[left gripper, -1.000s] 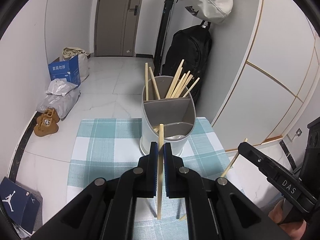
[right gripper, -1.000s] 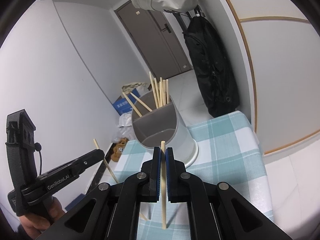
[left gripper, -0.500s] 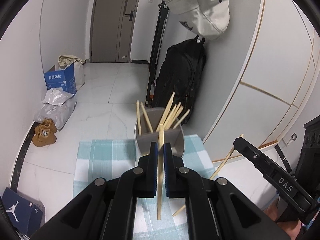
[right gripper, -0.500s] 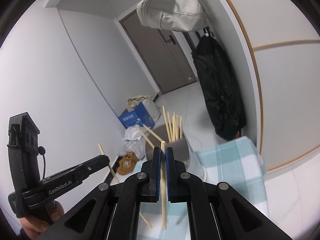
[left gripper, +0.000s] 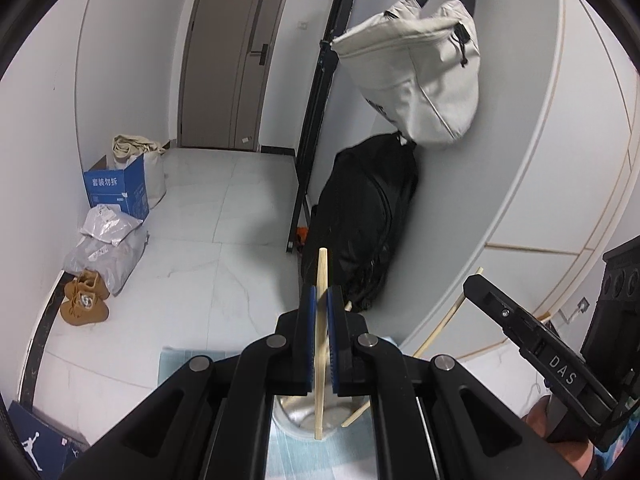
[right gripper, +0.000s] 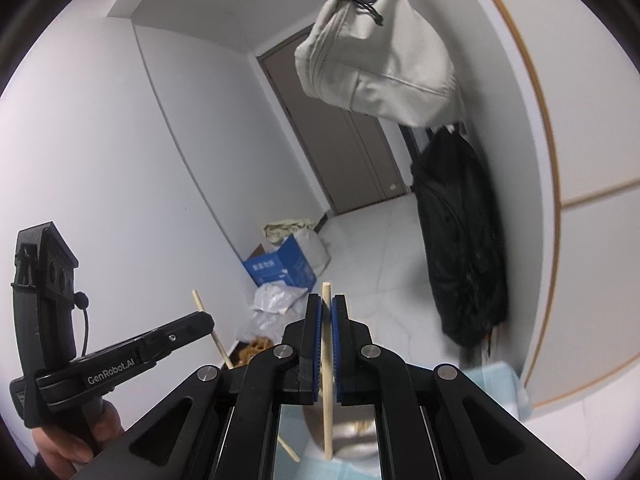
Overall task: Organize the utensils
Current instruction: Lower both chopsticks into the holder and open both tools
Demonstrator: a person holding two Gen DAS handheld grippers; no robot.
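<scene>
My left gripper [left gripper: 319,294] is shut on a wooden chopstick [left gripper: 321,344] that stands upright between the blue pads. My right gripper [right gripper: 327,304] is shut on another wooden chopstick [right gripper: 327,376], also upright. Both are raised high above the grey utensil holder [left gripper: 304,420], which shows only as a sliver between the fingers in each view [right gripper: 352,436]. The right gripper [left gripper: 474,284] with its chopstick [left gripper: 440,328] shows in the left wrist view. The left gripper [right gripper: 206,320] shows in the right wrist view.
A teal checked cloth [left gripper: 172,364] covers the table below. A black backpack [left gripper: 360,224] and a beige bag [left gripper: 420,76] hang on the wall ahead. A blue box [left gripper: 116,188], bags and brown shoes [left gripper: 84,300] lie on the floor at the left.
Both grippers have risen and tilted up with their chopsticks. The holder has dropped from mid view to the bottom edge behind the fingers.
</scene>
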